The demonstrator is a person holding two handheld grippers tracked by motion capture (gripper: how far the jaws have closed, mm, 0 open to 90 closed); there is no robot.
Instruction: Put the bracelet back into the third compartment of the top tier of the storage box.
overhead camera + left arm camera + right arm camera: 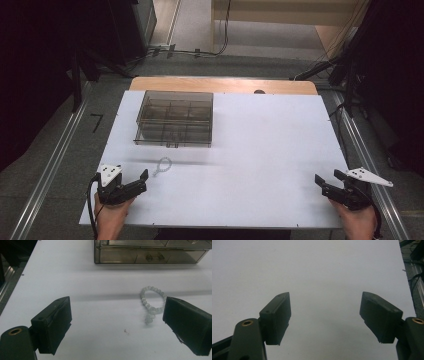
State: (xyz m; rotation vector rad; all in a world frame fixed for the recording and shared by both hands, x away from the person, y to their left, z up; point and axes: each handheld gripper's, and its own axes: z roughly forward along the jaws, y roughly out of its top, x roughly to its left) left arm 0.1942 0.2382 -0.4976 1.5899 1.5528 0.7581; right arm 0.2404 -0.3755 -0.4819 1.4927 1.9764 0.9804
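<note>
- High view: the bead bracelet [162, 165] lies on the white bench [260, 150] near its front-left corner, just ahead and a bit right of the left hand-held gripper [144, 181]. That one's clearly the nearer; the right hand-held gripper [330, 178] sits way over by the front-right corner. Behind the bracelet, toward the far-left part, is a smoky clear organizer box [174, 118] with divided compartments, and I can't make out anything in them.
- Left gripper view: jaws spread wide, nothing between them. The bracelet's loop trails toward the camera, touching nothing, close to the jaw on the right. The box's front drawer looks closed.
- Right gripper view: jaws wide apart too, over bare bench.
</note>
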